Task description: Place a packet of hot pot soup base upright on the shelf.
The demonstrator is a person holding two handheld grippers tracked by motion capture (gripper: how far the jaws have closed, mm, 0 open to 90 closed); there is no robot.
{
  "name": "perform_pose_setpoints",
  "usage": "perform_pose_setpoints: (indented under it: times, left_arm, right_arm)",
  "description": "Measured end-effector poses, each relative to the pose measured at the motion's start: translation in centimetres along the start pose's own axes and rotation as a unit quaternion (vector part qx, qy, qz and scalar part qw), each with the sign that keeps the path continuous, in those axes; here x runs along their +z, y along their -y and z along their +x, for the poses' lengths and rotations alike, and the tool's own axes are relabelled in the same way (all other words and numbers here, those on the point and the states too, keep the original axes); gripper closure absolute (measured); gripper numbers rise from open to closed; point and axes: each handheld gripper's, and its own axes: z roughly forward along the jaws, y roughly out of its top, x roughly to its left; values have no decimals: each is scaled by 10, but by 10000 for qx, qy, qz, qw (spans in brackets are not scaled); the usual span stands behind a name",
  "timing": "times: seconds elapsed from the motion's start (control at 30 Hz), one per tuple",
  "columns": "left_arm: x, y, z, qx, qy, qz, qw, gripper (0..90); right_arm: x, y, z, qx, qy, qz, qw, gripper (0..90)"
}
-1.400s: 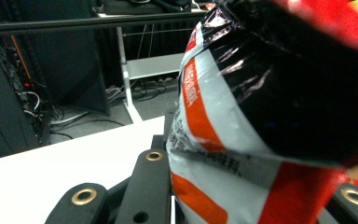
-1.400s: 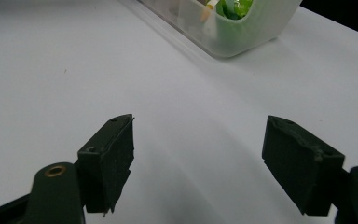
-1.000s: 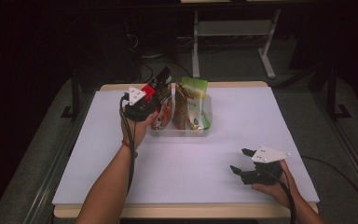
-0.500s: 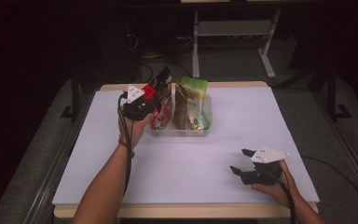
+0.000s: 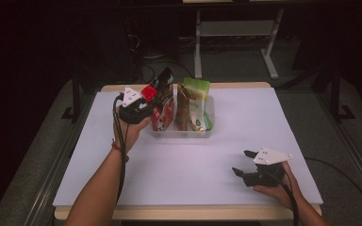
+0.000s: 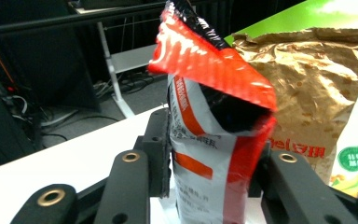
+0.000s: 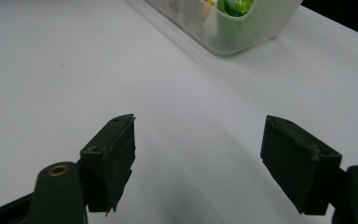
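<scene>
Left gripper [image 6: 205, 186], jaws just opening around the red-and-white pouch [image 6: 214, 140] standing in the clear tub [image 5: 183, 133] at upper centre; release fully, withdraw straight. Right gripper [image 7: 205, 158] wide, empty.

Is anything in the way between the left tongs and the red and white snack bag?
No. The red and white bag already sits between the left tongs, whose jaws have just been opening, beside the gold bag.

left gripper [image 5: 156, 94]: black, grey three-cornered plate, brass screws | right gripper [image 5: 246, 164]: black, cable
</scene>
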Motion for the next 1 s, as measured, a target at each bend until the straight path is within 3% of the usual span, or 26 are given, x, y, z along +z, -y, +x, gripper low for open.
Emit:
perform_pose_setpoints:
  times: [0.07, 0.17, 0.3, 0.4, 1.0]
  left_arm:
    - [-2, 0, -2, 225, -43, 39, 9997, 603]
    - [-6, -1, -1, 338, -21, 34, 9994, 580]
    - [-13, -2, 2, 375, -11, -27, 9993, 574]
    - [-16, -2, 2, 465, 151, -26, 9988, 605]
    - [-39, 4, 6, 776, 223, 26, 9967, 553]
  right_arm:
    - [0, 0, 0, -1, 4, 10, 10000, 258]
    - [0, 0, 0, -2, 10, 14, 10000, 267]
    - [1, 0, 1, -15, 0, 22, 10000, 268]
    - [0, -1, 1, 1, -11, 23, 10000, 269]
    - [-3, -5, 0, -98, 113, -43, 9999, 278]
